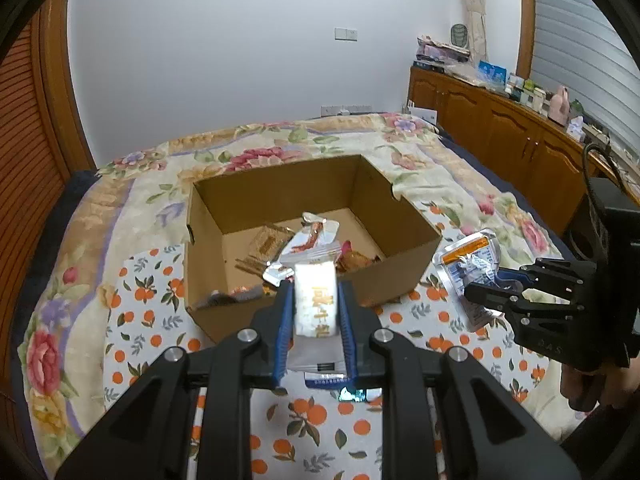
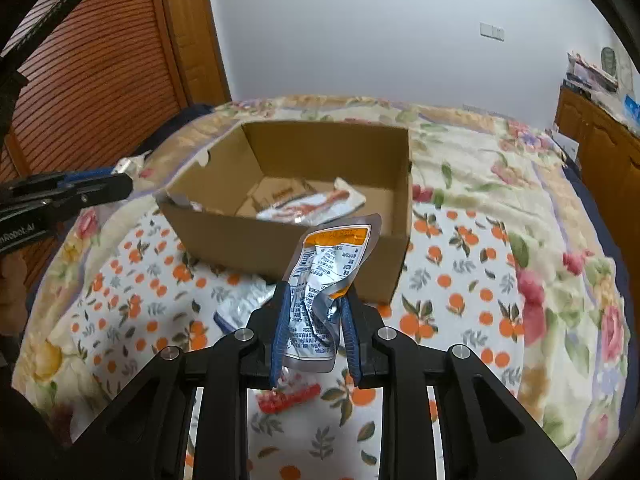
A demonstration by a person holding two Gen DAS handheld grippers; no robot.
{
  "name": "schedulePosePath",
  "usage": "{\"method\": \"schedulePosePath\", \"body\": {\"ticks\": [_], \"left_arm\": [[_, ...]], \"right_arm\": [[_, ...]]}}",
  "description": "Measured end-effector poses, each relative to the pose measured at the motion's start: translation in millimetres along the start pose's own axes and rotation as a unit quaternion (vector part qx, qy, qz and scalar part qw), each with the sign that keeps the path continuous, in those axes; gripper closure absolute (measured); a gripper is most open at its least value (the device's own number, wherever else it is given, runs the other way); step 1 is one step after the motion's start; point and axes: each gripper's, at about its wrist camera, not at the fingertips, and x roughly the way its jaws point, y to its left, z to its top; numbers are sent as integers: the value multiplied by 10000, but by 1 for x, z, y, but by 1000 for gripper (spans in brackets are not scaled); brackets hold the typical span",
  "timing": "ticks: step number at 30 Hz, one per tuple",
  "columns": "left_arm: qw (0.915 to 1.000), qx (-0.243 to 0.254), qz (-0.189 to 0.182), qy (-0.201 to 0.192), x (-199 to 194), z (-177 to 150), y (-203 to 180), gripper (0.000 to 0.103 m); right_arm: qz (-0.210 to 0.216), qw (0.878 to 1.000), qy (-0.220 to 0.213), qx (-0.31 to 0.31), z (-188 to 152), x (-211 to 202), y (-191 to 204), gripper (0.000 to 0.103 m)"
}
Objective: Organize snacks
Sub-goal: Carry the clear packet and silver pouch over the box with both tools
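An open cardboard box (image 1: 400, 256) stands on the bed and holds several snack packets (image 1: 312, 240); it also shows in the right wrist view (image 2: 280, 244). My left gripper (image 1: 314, 300) is shut on a white snack bar with gold lettering (image 1: 315, 300), held just before the box's near wall. My right gripper (image 2: 314, 300) is shut on a crumpled silver pouch with an orange band (image 2: 328, 272), held above the bed near the box's right corner. The right gripper (image 1: 492, 292) and pouch (image 1: 472, 260) also show in the left wrist view.
A silver packet (image 2: 244, 300) and a red packet (image 2: 288, 398) lie on the orange-print cloth (image 2: 460, 280) below my right gripper. A blue-and-white packet (image 1: 324, 378) lies under my left gripper. A wooden cabinet (image 1: 500, 128) with clutter runs along the right wall.
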Motion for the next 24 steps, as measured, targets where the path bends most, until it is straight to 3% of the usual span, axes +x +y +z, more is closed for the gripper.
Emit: {"method": "schedulePosePath", "body": {"ticks": [14,24], "left_arm": [[9999,-76,49,-140,46,46,22,83],[9992,-394,-94,29,92,60,53,83]], "right_arm": [[172,9991,-368,-155,71,26,7,80],[239,9993,-192,-210,95,74,1,80]]}}
